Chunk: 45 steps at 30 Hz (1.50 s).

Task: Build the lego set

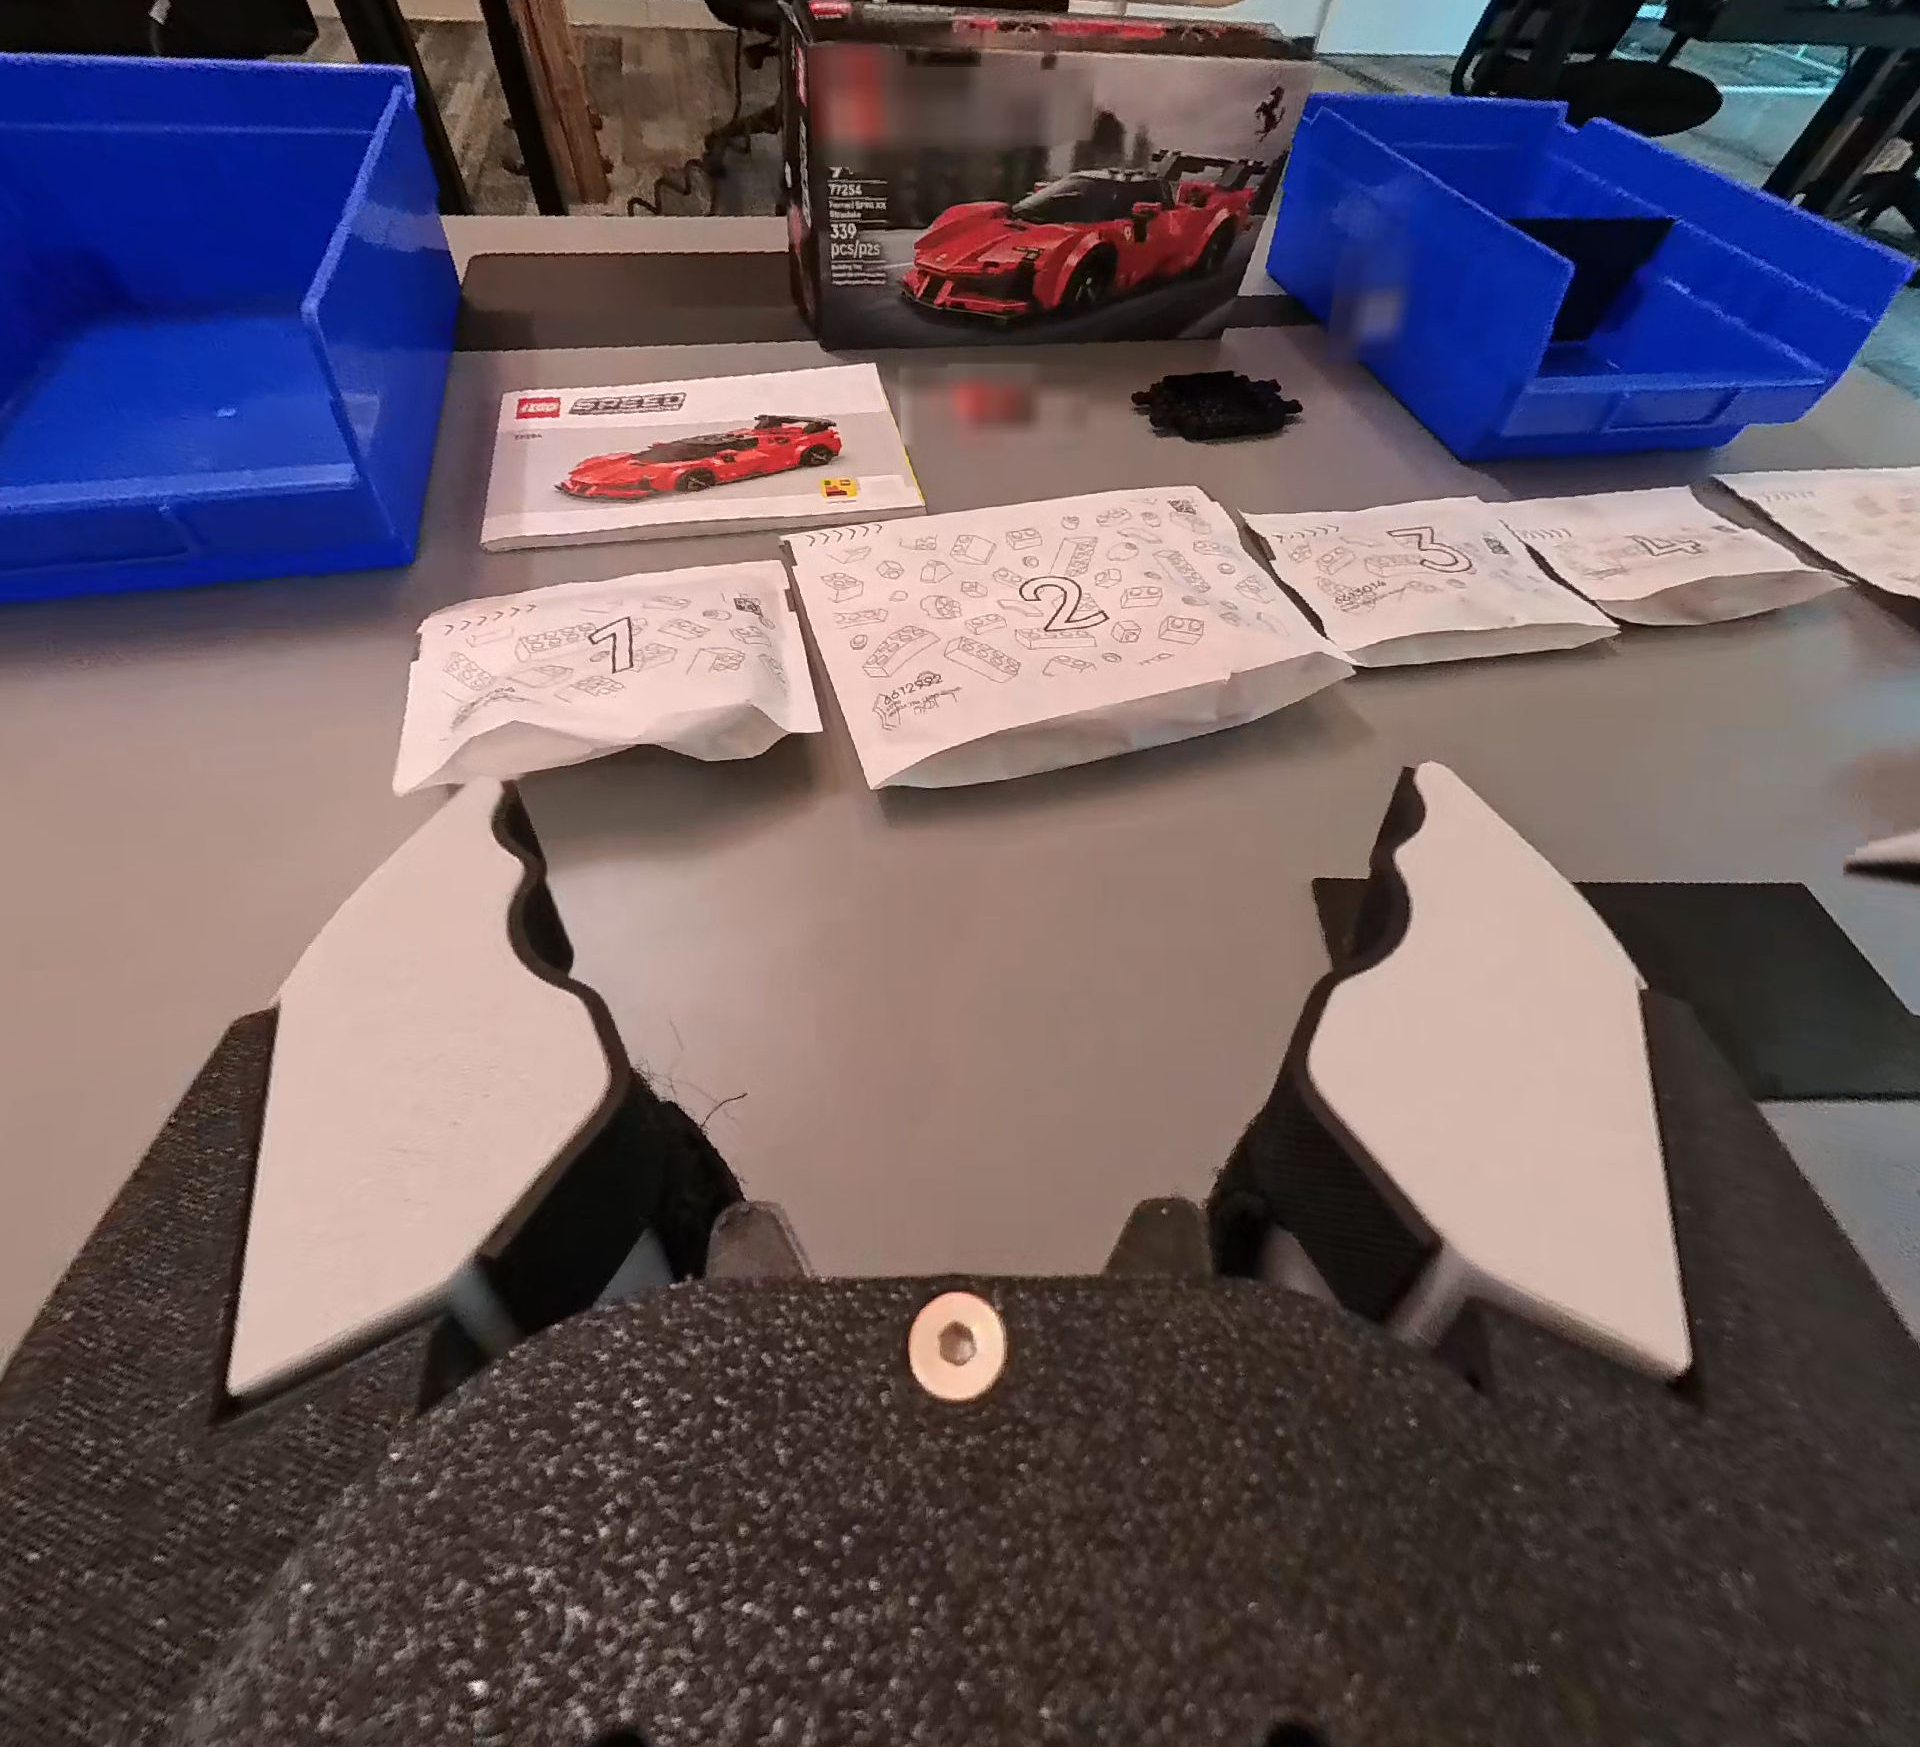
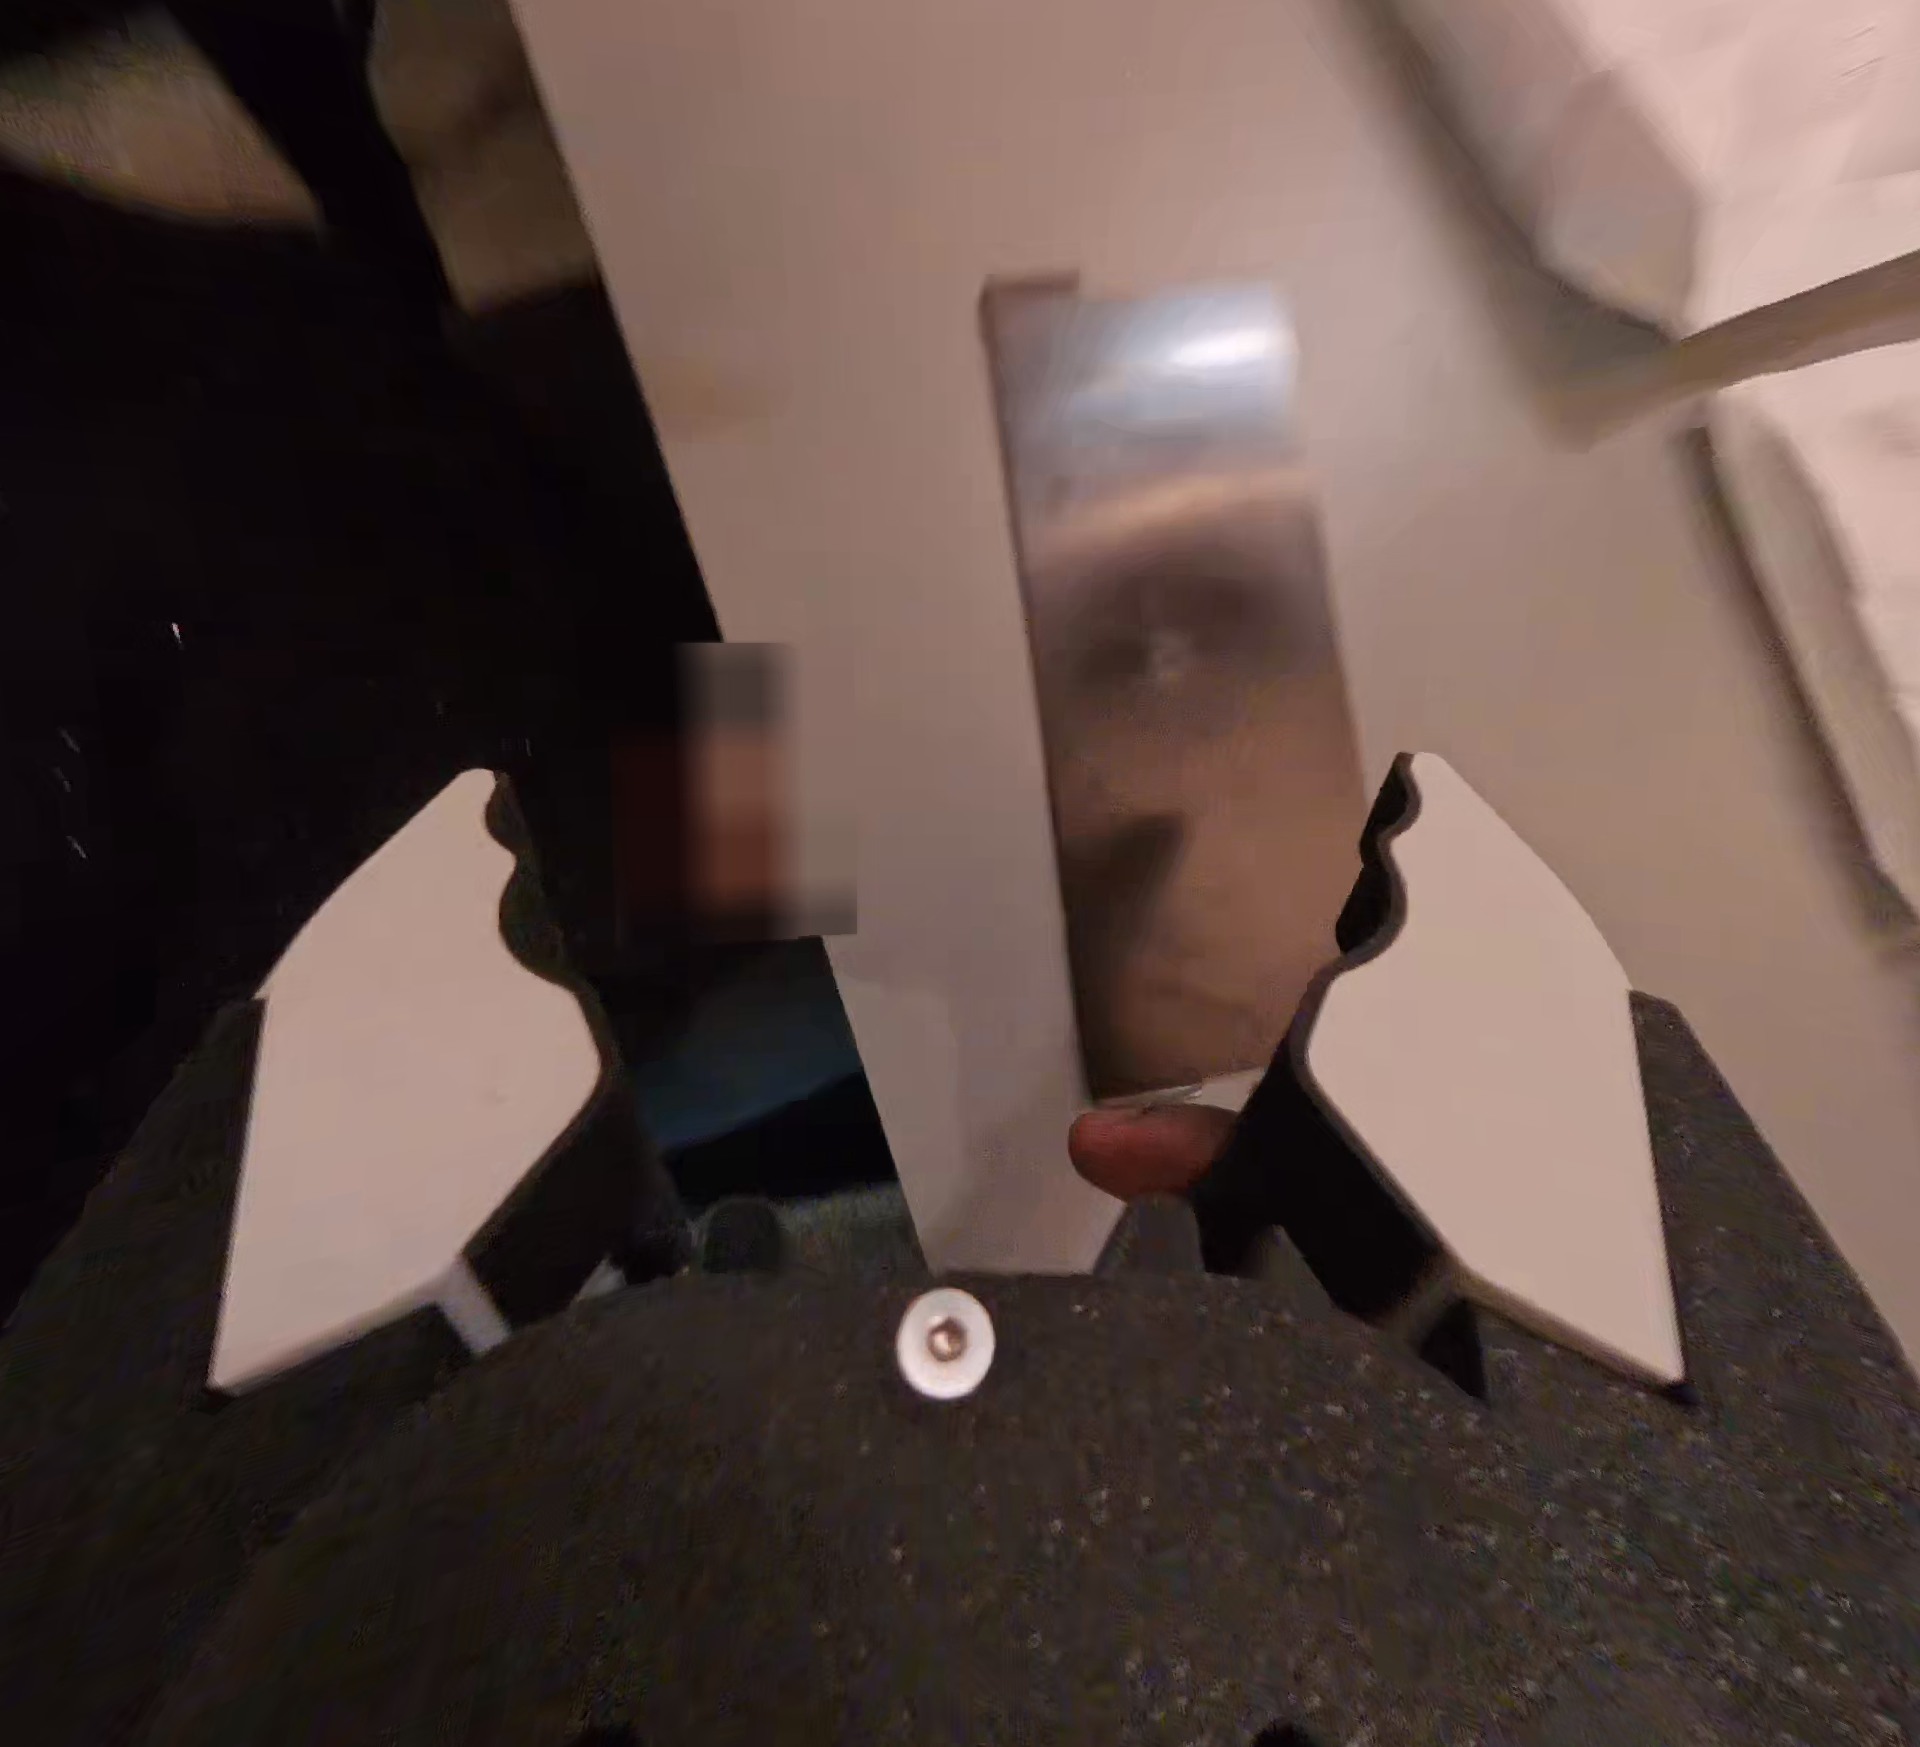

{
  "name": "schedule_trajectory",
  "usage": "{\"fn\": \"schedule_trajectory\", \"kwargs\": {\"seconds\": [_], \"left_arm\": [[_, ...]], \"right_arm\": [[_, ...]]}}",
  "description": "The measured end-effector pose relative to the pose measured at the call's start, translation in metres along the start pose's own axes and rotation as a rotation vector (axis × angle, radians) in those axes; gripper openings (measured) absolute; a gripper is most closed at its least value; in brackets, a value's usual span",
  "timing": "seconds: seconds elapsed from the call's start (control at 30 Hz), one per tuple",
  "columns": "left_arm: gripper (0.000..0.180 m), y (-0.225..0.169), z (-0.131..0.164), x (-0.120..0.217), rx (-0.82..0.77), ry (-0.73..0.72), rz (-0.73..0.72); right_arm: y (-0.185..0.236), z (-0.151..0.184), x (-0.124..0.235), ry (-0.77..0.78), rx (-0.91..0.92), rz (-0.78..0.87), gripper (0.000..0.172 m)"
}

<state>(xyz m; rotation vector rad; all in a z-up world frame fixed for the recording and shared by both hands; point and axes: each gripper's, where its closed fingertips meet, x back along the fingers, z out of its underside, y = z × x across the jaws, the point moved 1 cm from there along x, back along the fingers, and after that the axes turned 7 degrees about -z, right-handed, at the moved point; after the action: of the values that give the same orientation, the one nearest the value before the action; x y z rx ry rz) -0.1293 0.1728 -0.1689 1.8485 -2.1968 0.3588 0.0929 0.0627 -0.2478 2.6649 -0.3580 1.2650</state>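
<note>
Fingers (image 1: 436,1022) of the left gripper (image 1: 951,793) were spread wide with nothing between them, hovering low over bare grey desk (image 1: 935,1022). Just ahead of the left fingertip lay a white paper bag with a large numeral (image 1: 613,669), near edge almost at the tip. Ahead and slightly right of centre sat a bigger, fuller second paper bag (image 1: 1049,637); two more paper bags (image 1: 1423,575) ran off to the right. Beyond them: instruction booklet (image 1: 696,456), toy car box (image 1: 1039,180) standing upright, a small black brick assembly (image 1: 1216,404). Blue bins flanked far left (image 1: 208,326) and far right (image 1: 1558,284).

Right gripper (image 2: 945,783) fingers were also wide apart, gripping nothing. View was heavily motion-blurred: a shiny metal strip (image 2: 1174,658) on a pale surface ran up between the fingers, close to the right one; contact could not be judged. A fingertip-like reddish shape (image 2: 1143,1152) showed near the gripper base.

Judgement: for any pickup from here, the first bag's crumpled near edge looked the easiest bite; approach low and square, pinch paper, not the lumpy contents.
</note>
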Motion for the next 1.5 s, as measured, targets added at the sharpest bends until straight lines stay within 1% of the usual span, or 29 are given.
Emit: {"fn": "schedule_trajectory", "kwargs": {"seconds": [0.03, 0.07, 0.13, 0.23, 0.33, 0.4, 0.47, 0.5, 0.53, 0.6, 0.63, 0.7, 0.77, 0.8, 0.83, 0.9, 0.93, 1.0, 1.07, 1.13, 1.23, 1.27, 1.3, 1.33, 1.37, 1.4, 1.43, 1.47, 1.5], "left_arm": [[0.145, -0.001, 0.001, -0.001, 0.002, -0.001, 0.004], [0.145, -0.002, 0.002, -0.003, 0.004, 0.002, 0.005], [0.145, -0.006, 0.006, -0.005, -0.003, 0.020, 0.012], [0.145, -0.010, 0.008, -0.007, -0.026, 0.027, 0.011], [0.145, -0.012, 0.007, -0.008, -0.032, 0.029, 0.014], [0.145, -0.013, 0.007, -0.007, -0.037, 0.029, 0.015], [0.145, -0.015, 0.007, -0.007, -0.041, 0.028, 0.019], [0.145, -0.016, 0.007, -0.007, -0.044, 0.029, 0.021], [0.145, -0.017, 0.007, -0.007, -0.048, 0.029, 0.023], [0.144, -0.019, 0.008, -0.007, -0.052, 0.029, 0.027], [0.144, -0.020, 0.009, -0.007, -0.053, 0.030, 0.030], [0.144, -0.021, 0.009, -0.007, -0.060, 0.032, 0.031], [0.144, -0.021, 0.007, -0.007, -0.068, 0.027, 0.031], [0.144, -0.020, 0.006, -0.007, -0.066, 0.022, 0.029], [0.144, -0.021, 0.006, -0.007, -0.062, 0.020, 0.032], [0.144, -0.022, 0.007, -0.008, -0.063, 0.024, 0.037], [0.144, -0.023, 0.007, -0.008, -0.068, 0.026, 0.036], [0.144, -0.024, 0.008, -0.008, -0.075, 0.024, 0.036], [0.143, -0.026, 0.008, -0.008, -0.077, 0.027, 0.044], [0.143, -0.027, 0.008, -0.009, -0.084, 0.029, 0.047], [0.141, -0.025, 0.008, -0.008, -0.090, 0.024, 0.046], [0.141, -0.024, 0.008, -0.009, -0.085, 0.025, 0.046], [0.141, -0.023, 0.009, -0.009, -0.079, 0.030, 0.049], [0.141, -0.022, 0.010, -0.010, -0.075, 0.036, 0.052], [0.141, -0.022, 0.010, -0.010, -0.073, 0.038, 0.053], [0.141, -0.021, 0.011, -0.010, -0.072, 0.037, 0.053], [0.141, -0.021, 0.011, -0.009, -0.073, 0.035, 0.054], [0.141, -0.022, 0.012, -0.009, -0.073, 0.035, 0.055], [0.141, -0.022, 0.012, -0.008, -0.074, 0.037, 0.056]], "right_arm": [[0.004, 0.009, -0.007, 0.050, 0.036, -0.031, 0.146], [0.004, 0.014, -0.013, 0.064, 0.045, -0.054, 0.146], [0.001, 0.018, -0.022, 0.063, 0.007, -0.094, 0.145], [-0.009, 0.041, -0.032, 0.180, 0.022, -0.045, 0.145], [-0.007, 0.047, -0.036, 0.214, 0.045, -0.009, 0.138], [0.006, 0.049, -0.035, 0.230, 0.058, -0.030, 0.134], [0.025, 0.050, -0.028, 0.254, 0.079, -0.089, 0.130], [0.034, 0.048, -0.024, 0.252, 0.073, -0.126, 0.127], [0.036, 0.045, -0.021, 0.227, 0.069, -0.119, 0.121], [0.026, 0.038, -0.017, 0.168, 0.103, 0.005, 0.111], [0.026, 0.038, -0.019, 0.168, 0.124, 0.048, 0.108], [0.035, 0.045, -0.030, 0.197, 0.226, 0.123, 0.111], [0.034, 0.057, -0.036, 0.266, 0.384, 0.251, 0.111], [0.029, 0.056, -0.036, 0.259, 0.462, 0.336, 0.107], [0.029, 0.050, -0.036, 0.210, 0.520, 0.394, 0.098], [0.031, 0.029, -0.036, 0.073, 0.596, 0.478, 0.075], [0.033, 0.020, -0.038, 0.037, 0.629, 0.502, 0.068], [0.033, 0.008, -0.047, 0.037, 0.682, 0.539, 0.066], [0.031, 0.002, -0.061, 0.077, 0.680, 0.519, 0.064], [0.028, 0.001, -0.074, 0.133, 0.653, 0.482, 0.049], [0.033, -0.001, -0.075, 0.160, 0.732, 0.498, 0.044], [0.040, -0.005, -0.072, 0.114, 0.742, 0.492, 0.028], [0.053, -0.010, -0.068, 0.051, 0.742, 0.434, 0.014], [0.064, -0.009, -0.068, 0.031, 0.705, 0.368, 0.016], [0.069, -0.007, -0.067, 0.037, 0.693, 0.345, 0.016], [0.070, -0.007, -0.063, 0.036, 0.711, 0.358, 0.016], [0.068, -0.008, -0.060, 0.020, 0.720, 0.383, 0.019], [0.064, -0.008, -0.058, 0.017, 0.720, 0.400, 0.034], [0.058, -0.003, -0.059, 0.048, 0.716, 0.415, 0.051]]}}
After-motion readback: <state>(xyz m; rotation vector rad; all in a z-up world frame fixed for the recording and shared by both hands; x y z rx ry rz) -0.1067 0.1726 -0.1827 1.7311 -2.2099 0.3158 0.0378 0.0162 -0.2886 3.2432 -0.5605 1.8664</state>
